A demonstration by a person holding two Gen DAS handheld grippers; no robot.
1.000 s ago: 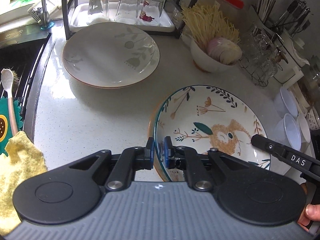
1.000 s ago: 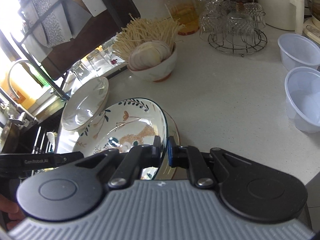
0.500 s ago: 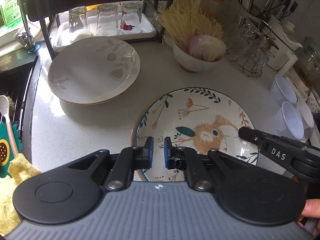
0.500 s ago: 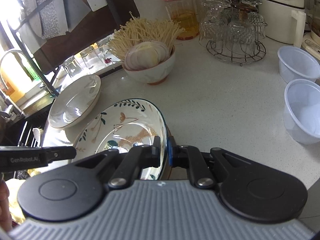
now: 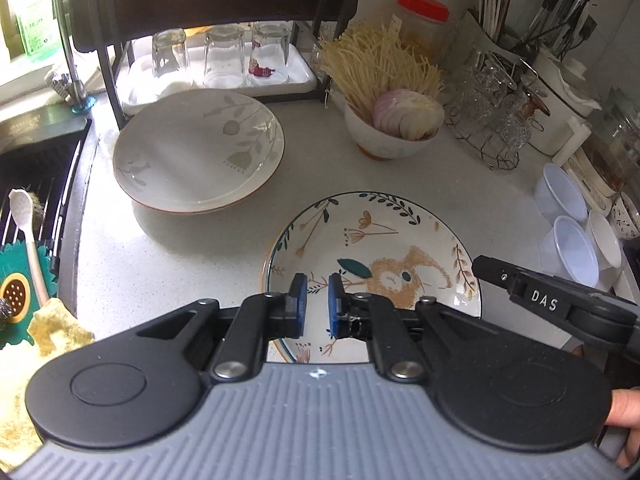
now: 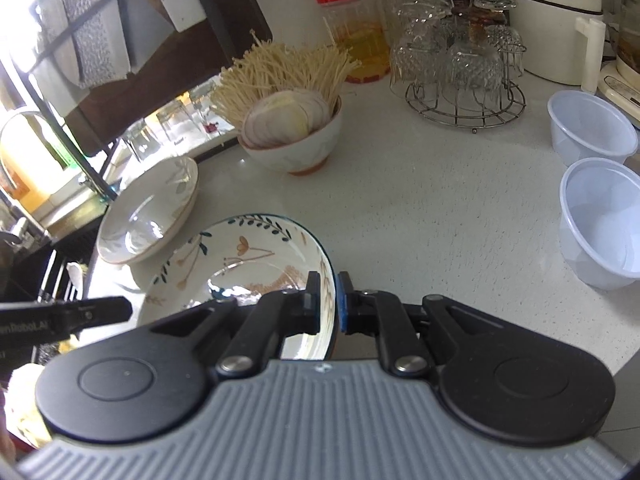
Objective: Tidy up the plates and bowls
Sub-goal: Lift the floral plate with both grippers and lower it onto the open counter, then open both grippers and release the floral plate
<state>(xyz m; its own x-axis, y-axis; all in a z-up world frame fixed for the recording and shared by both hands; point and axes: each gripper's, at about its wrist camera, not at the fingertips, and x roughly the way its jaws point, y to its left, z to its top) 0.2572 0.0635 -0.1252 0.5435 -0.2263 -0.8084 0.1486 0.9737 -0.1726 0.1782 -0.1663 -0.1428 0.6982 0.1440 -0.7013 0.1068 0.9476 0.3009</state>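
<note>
left wrist view: the left tongs [image 5: 317,305] sit in the near centre, their blue-padded fingers slightly spread with a clear gap between them and nothing in it. they hover over the near-left rim of a painted plate [image 5: 380,240], which shows a green leaf border, orange flowers and a tan animal. the plate lies on the pale speckled surface [image 5: 180,256]. far left of it sits a stack of cream plates [image 5: 199,150] with grey leaf prints, well apart from the painted plate. behind the stack, three upturned glasses [image 5: 224,56] stand on a white tray. a white bowl [image 5: 390,136] of noodles and sliced onion is at the far centre. clear plastic tubs [image 5: 568,240] sit at the right edge. the right tongs [image 5: 480,266] reach in from the near right at the painted plate's right rim; their contact is hidden here.

right wrist view: the right tongs [image 6: 328,304] are pressed onto the right rim of the painted plate [image 6: 240,256], one finger inside and one outside. the cream plates [image 6: 152,208] lie to the far left, just beside it. the bowl [image 6: 296,144] is further back, the tubs [image 6: 600,216] to the right. one finger of the left tongs [image 6: 124,307] shows at the near left.
</note>
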